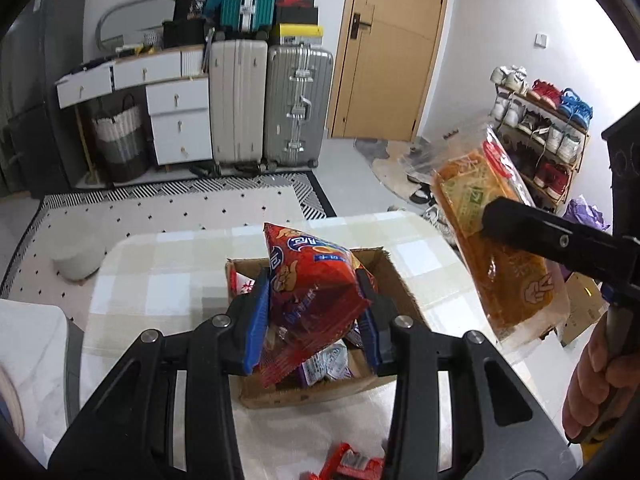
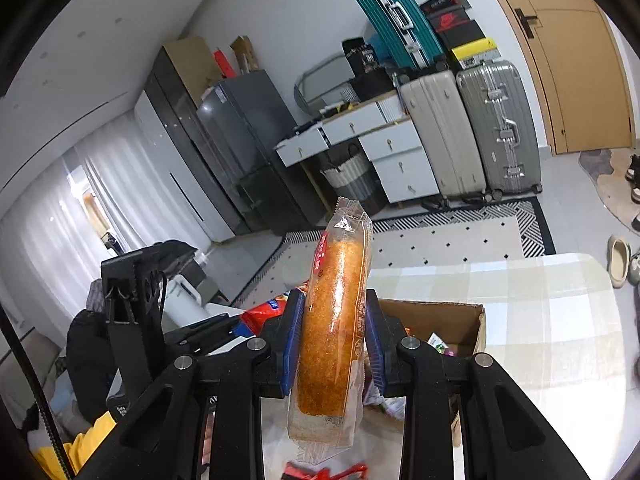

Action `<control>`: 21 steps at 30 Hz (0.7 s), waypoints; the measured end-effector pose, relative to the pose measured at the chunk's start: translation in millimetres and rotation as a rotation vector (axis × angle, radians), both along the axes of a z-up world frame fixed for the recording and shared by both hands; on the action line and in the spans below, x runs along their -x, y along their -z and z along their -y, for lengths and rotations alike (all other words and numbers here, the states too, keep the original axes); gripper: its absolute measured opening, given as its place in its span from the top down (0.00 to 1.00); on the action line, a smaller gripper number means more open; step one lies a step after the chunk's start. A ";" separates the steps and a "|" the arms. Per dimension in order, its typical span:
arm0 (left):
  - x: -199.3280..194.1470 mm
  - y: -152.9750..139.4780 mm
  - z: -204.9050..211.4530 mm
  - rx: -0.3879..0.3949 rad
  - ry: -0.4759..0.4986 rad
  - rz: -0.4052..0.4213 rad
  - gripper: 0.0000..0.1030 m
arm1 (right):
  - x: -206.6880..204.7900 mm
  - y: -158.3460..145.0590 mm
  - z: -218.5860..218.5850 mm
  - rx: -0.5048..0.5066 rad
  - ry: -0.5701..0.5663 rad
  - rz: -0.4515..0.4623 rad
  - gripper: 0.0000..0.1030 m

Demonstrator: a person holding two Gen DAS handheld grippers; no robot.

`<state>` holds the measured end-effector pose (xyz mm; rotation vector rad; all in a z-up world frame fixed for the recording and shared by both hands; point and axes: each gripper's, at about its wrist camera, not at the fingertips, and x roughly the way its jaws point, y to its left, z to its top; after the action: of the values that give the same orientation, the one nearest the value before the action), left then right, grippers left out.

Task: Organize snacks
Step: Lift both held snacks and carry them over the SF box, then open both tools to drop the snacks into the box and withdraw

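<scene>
Above the cardboard box (image 1: 384,280) on the checked table (image 1: 168,272), the left gripper (image 1: 316,300) clamps a red snack bag (image 1: 312,280) between its blue pads, the bag tilted over the box's open top. To the right of the box, the right gripper (image 2: 332,344) pinches a clear-wrapped bread loaf (image 2: 332,332), held upright. Other packets (image 1: 324,364) lie inside the box.

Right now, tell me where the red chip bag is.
The red chip bag is clamped in the left gripper, above the open cardboard box on the checked table.
</scene>
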<state>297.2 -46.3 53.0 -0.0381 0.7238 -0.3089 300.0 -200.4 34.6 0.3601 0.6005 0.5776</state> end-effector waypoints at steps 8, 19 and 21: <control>-69.4 60.4 19.7 -0.003 0.022 -0.107 0.65 | -51.9 40.9 3.4 0.016 0.010 -0.086 0.72; -130.7 112.7 38.5 -0.001 0.039 -0.176 0.65 | -85.7 87.4 7.5 0.039 0.008 -0.165 0.72; -134.8 118.2 41.4 0.002 0.044 -0.179 0.65 | -84.7 92.3 8.1 0.037 0.011 -0.167 0.72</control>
<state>432.0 -87.7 -65.2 -0.0525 0.9029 -0.3515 384.8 -208.4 -57.6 0.3791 0.7683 0.5281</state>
